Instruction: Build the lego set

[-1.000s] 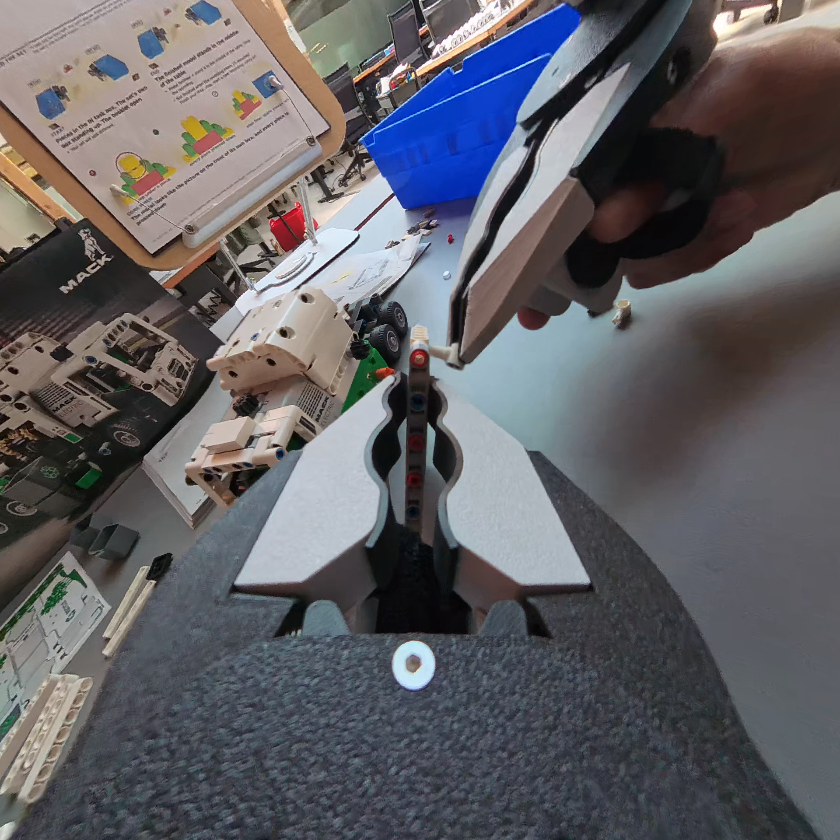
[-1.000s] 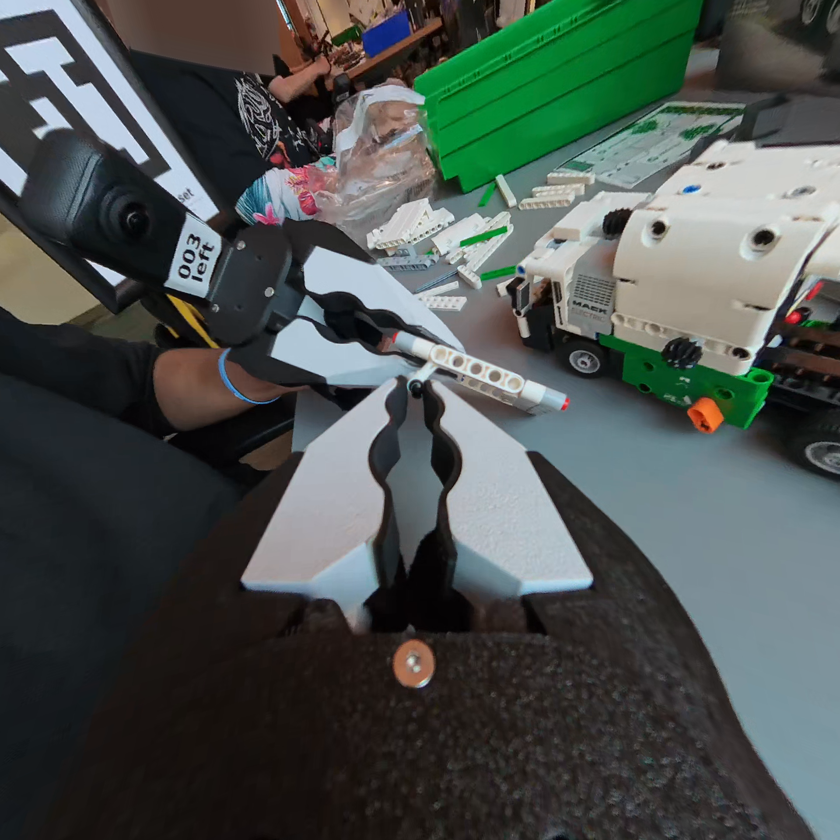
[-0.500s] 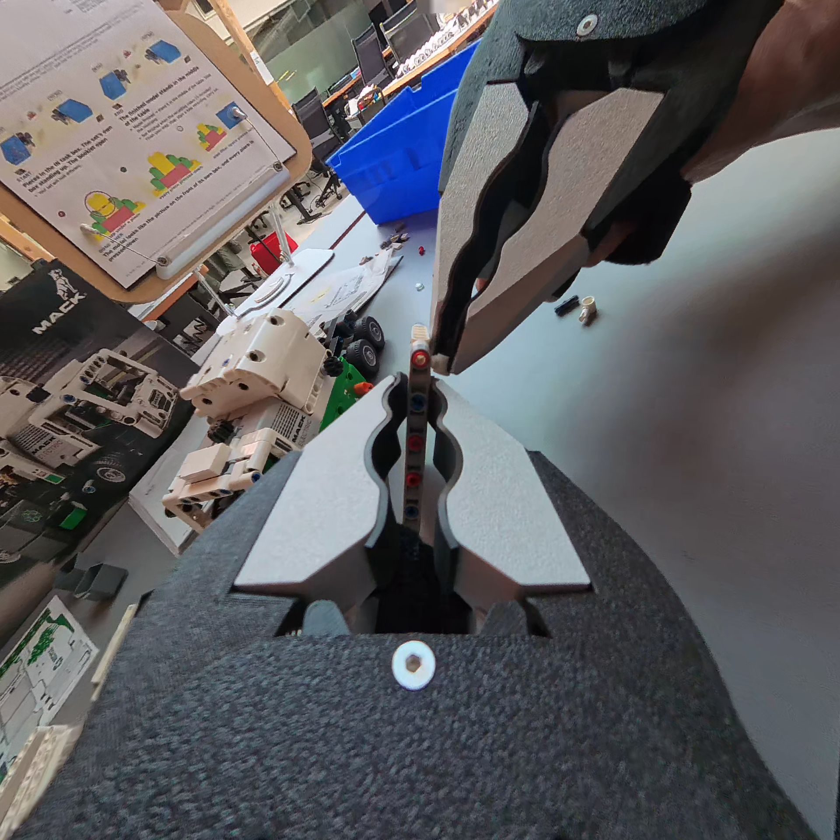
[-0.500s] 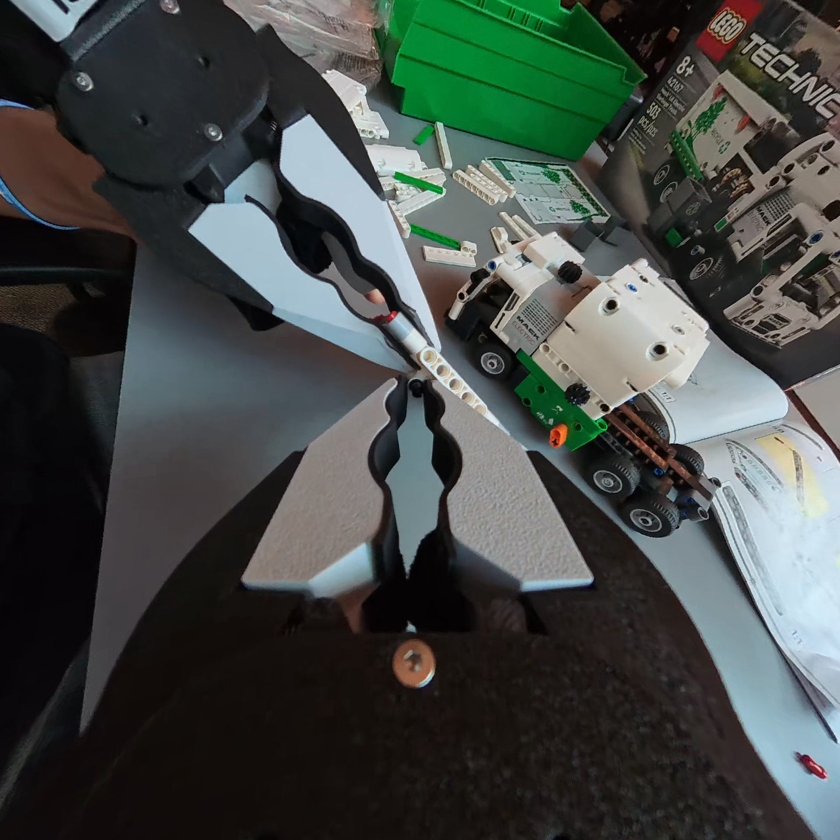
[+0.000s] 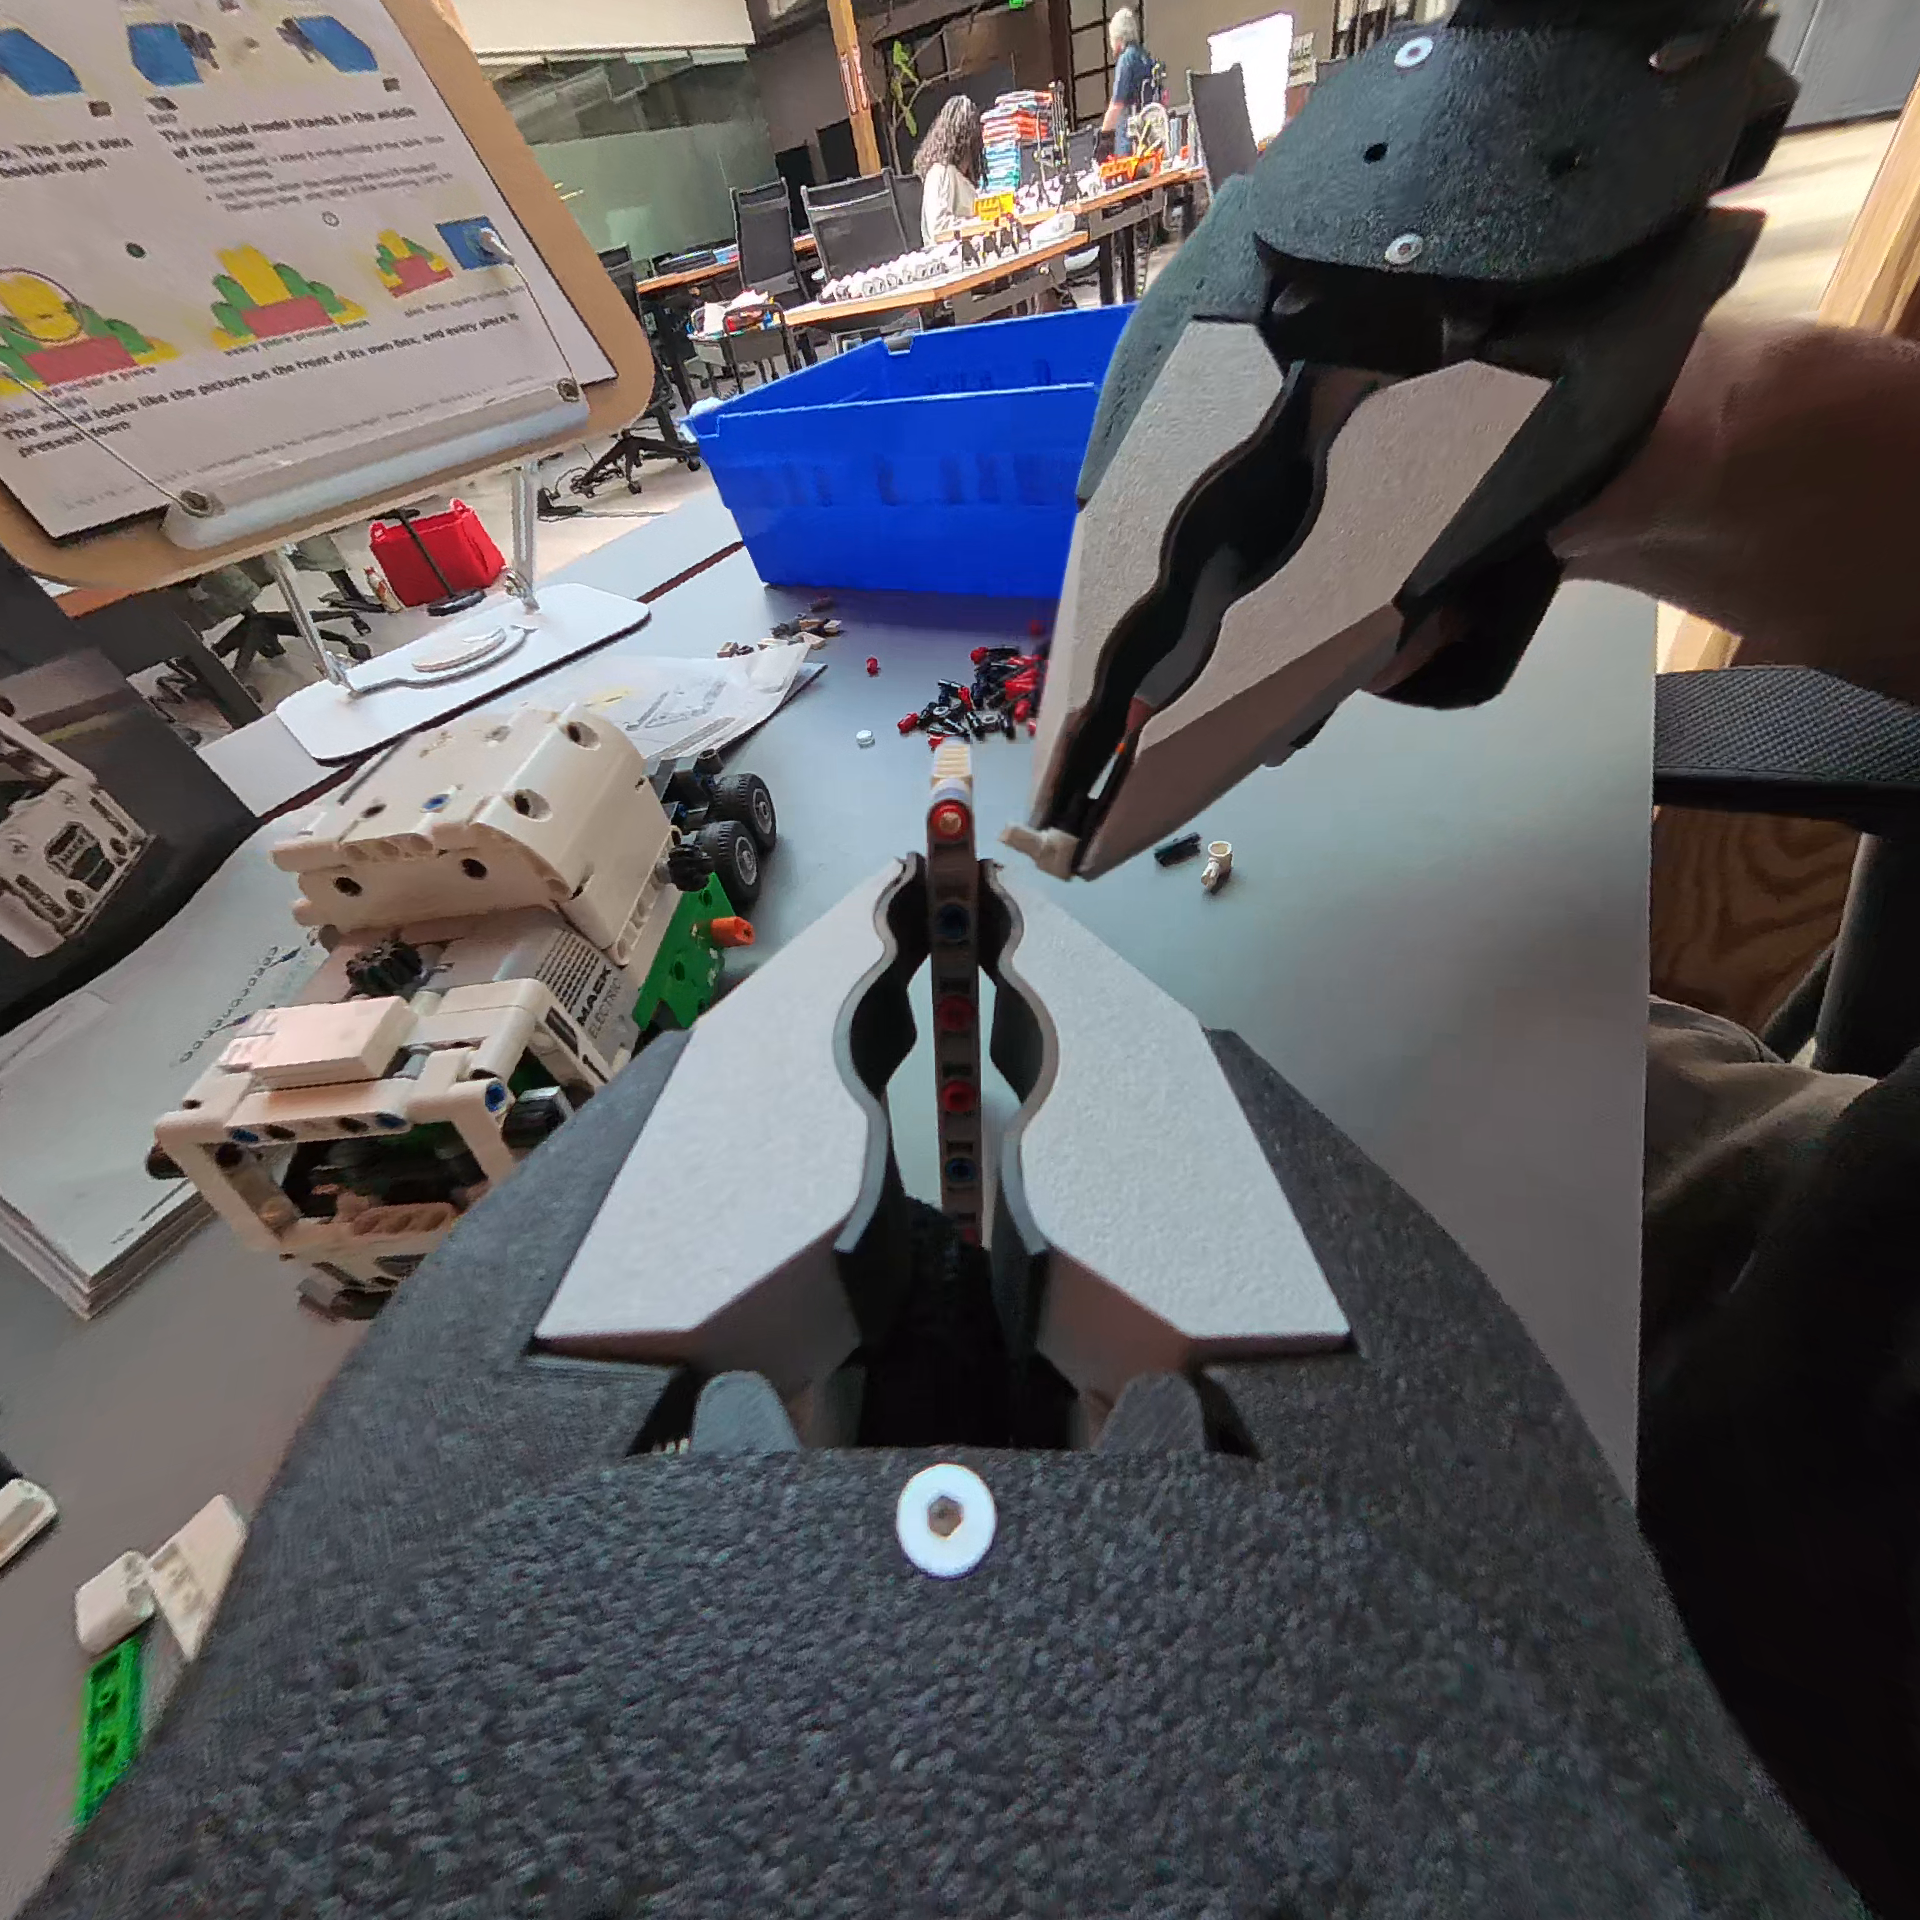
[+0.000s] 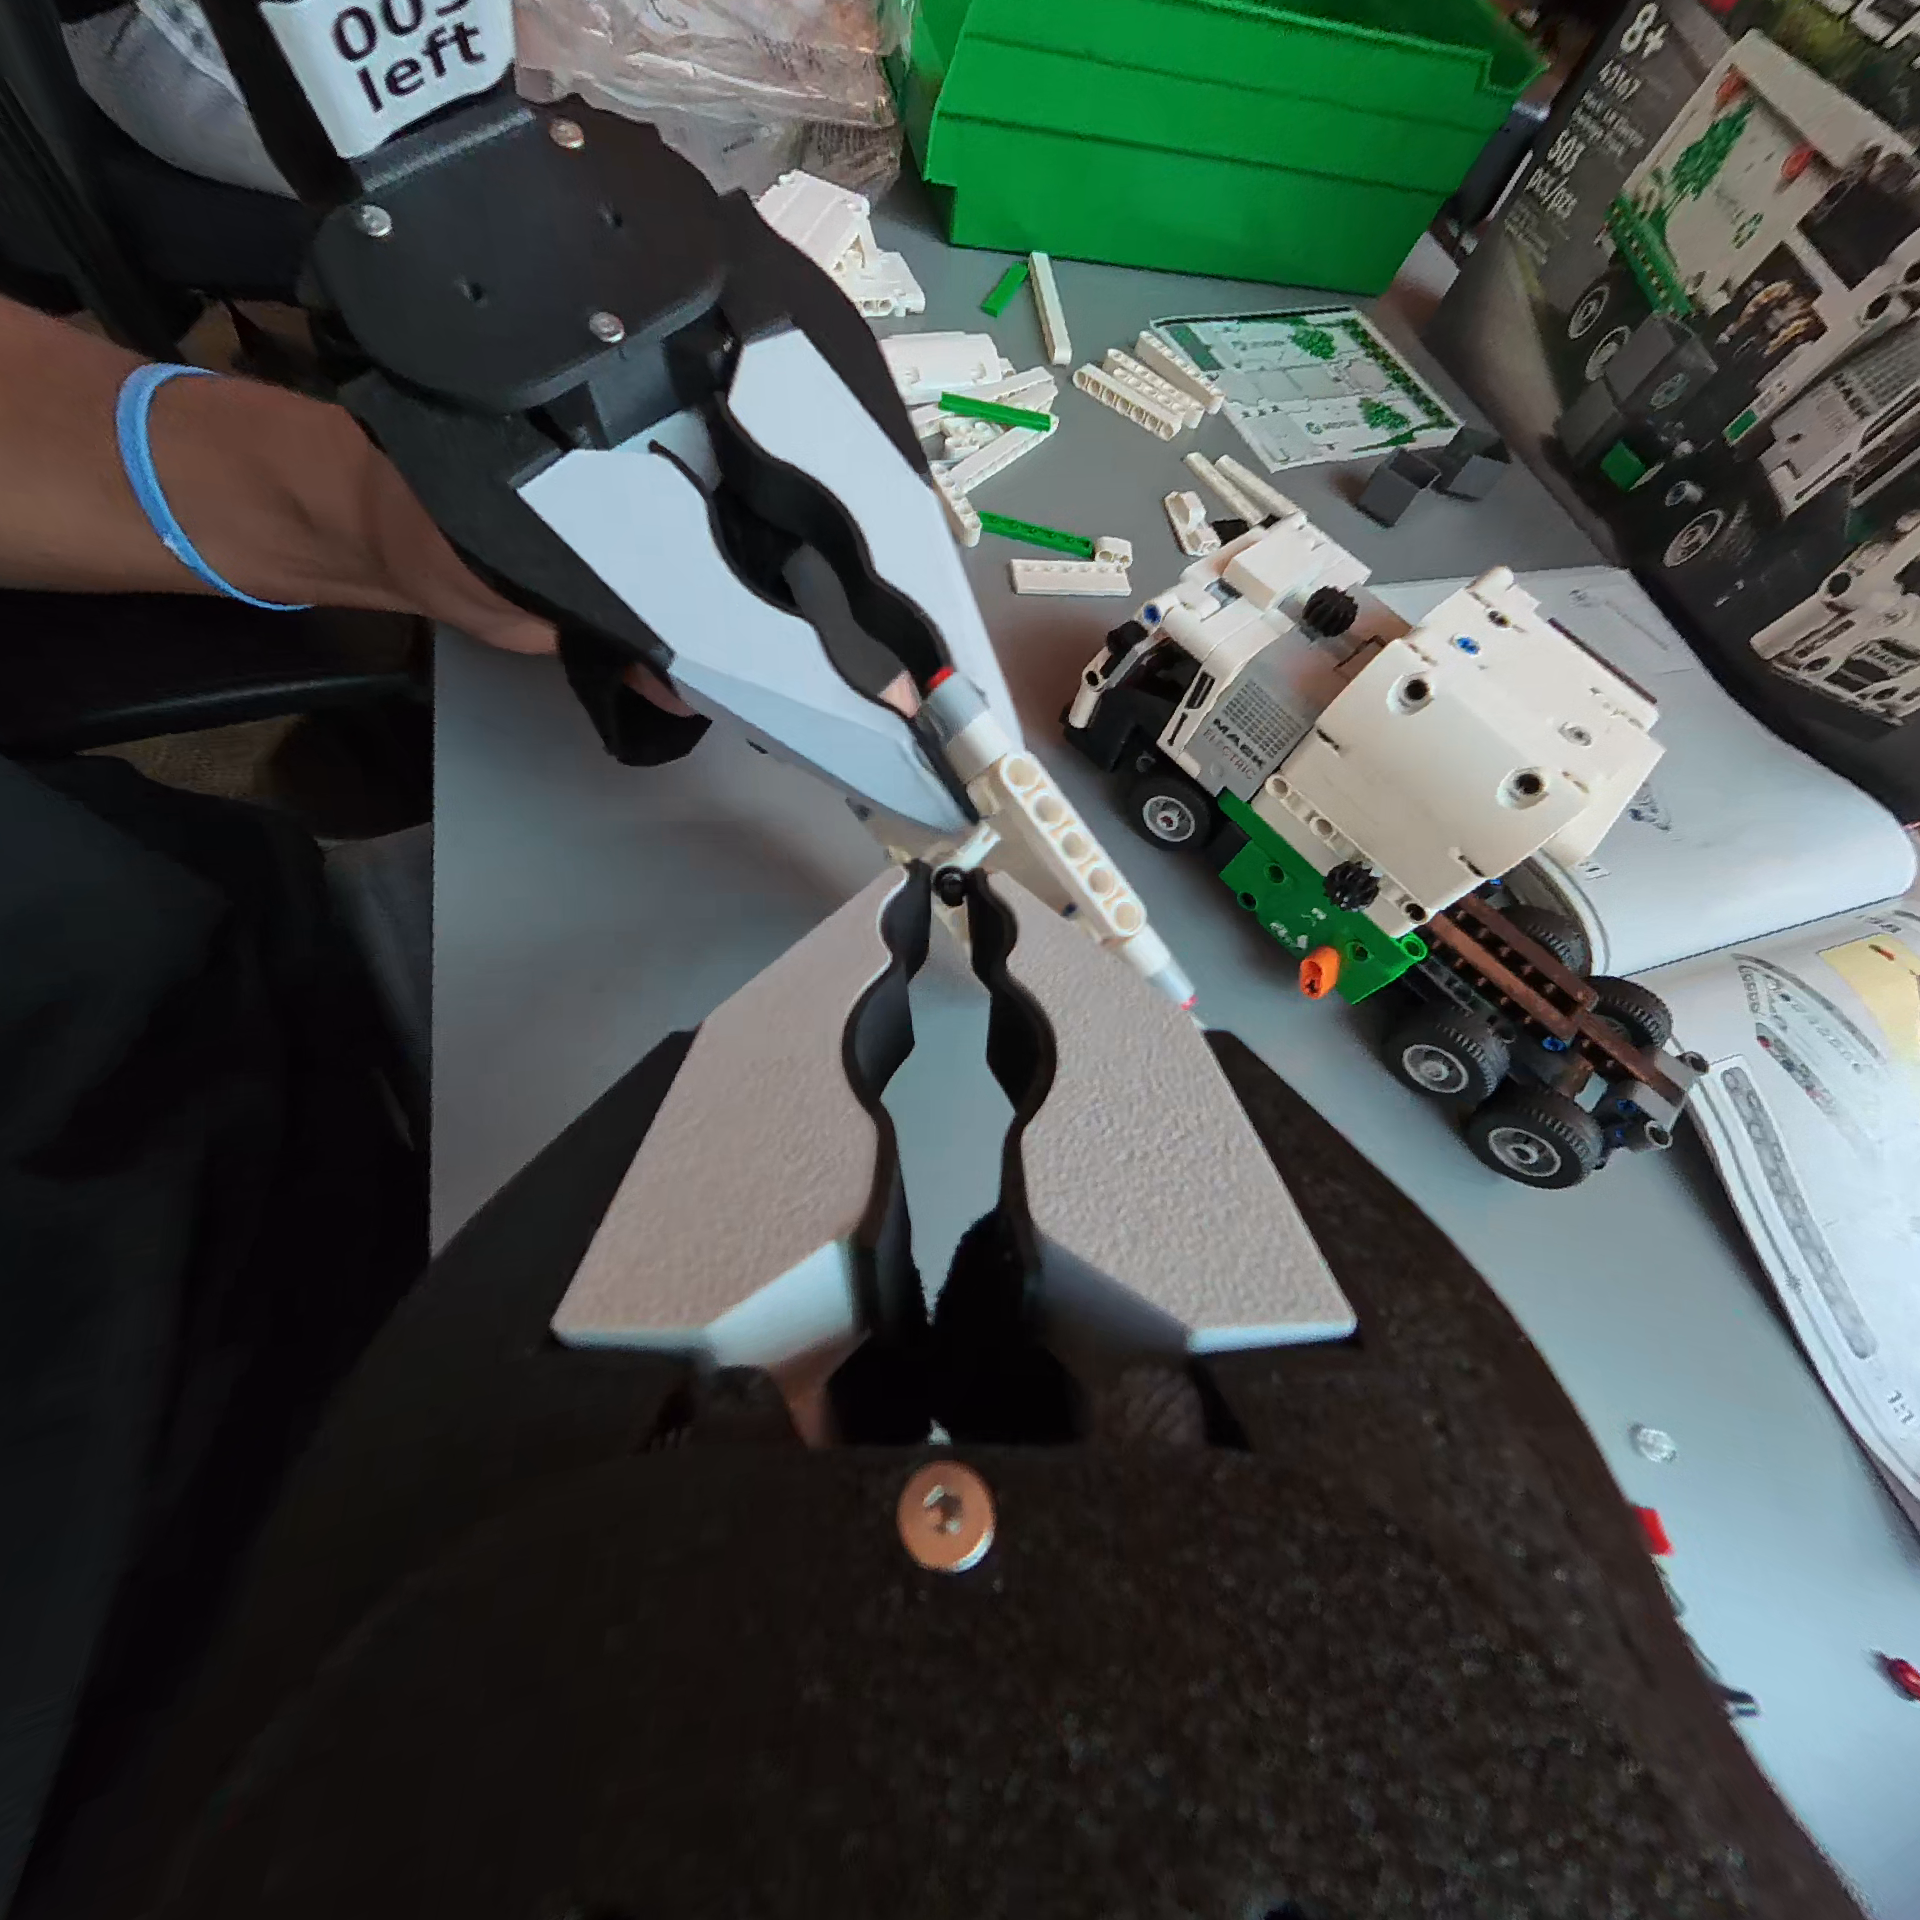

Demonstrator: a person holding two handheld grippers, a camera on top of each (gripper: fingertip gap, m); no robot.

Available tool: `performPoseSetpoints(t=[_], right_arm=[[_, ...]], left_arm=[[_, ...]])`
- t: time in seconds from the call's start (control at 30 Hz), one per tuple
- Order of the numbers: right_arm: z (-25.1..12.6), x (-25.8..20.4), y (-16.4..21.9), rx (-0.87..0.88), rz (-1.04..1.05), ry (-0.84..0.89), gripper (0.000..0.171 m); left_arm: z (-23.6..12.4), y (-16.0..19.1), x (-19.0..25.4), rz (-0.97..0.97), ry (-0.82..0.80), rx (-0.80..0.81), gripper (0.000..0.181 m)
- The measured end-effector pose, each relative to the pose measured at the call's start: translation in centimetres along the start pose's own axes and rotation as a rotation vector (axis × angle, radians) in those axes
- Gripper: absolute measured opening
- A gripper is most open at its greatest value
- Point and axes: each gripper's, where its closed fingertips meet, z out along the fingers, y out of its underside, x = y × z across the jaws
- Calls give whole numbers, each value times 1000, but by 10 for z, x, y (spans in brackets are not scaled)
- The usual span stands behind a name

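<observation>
My left gripper (image 5: 951, 868) is shut on a long white beam (image 5: 954, 997) studded with red and blue pins, seen edge-on and sticking out past the fingertips. In the right wrist view the left gripper (image 6: 966, 810) holds the same beam (image 6: 1060, 862) slanting down to the right. My right gripper (image 6: 948, 883) is shut on a small white connector piece (image 5: 1039, 842), held just right of the beam's top end and slightly apart from it; it also shows in the left wrist view (image 5: 1065, 852). The part-built white and green truck (image 6: 1351, 790) stands on the grey table (image 5: 1403, 987).
A blue bin (image 5: 904, 468), an instruction board on a stand (image 5: 260, 260) and a pile of red and black pins (image 5: 977, 691) lie behind. A green bin (image 6: 1195, 156), the set box (image 6: 1766, 364), an open manual (image 6: 1766, 831) and loose beams (image 6: 1039, 416) surround the truck. My two grippers' fingertips are within a few centimetres of each other.
My right gripper has swung up and over, now pointing down at the beam's end. Its small piece has shifted a little to the right of the beam tip. The left gripper keeps its hold.
</observation>
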Motion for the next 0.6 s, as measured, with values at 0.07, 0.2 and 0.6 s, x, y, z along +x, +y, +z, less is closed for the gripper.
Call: performPoseSetpoints(t=[0.07,0.2,0.6], right_arm=[[-2,-4,-4,14,21,-22,6],[-3,-1,-1,-10,61,-26,6],[-2,-9,15,-92,96,-128,6]], left_arm=[[1,1,-1,-8,-2,-5,6],[4,5,3,53,-17,-37,6],[7,8,10,159,-20,-56,6]])
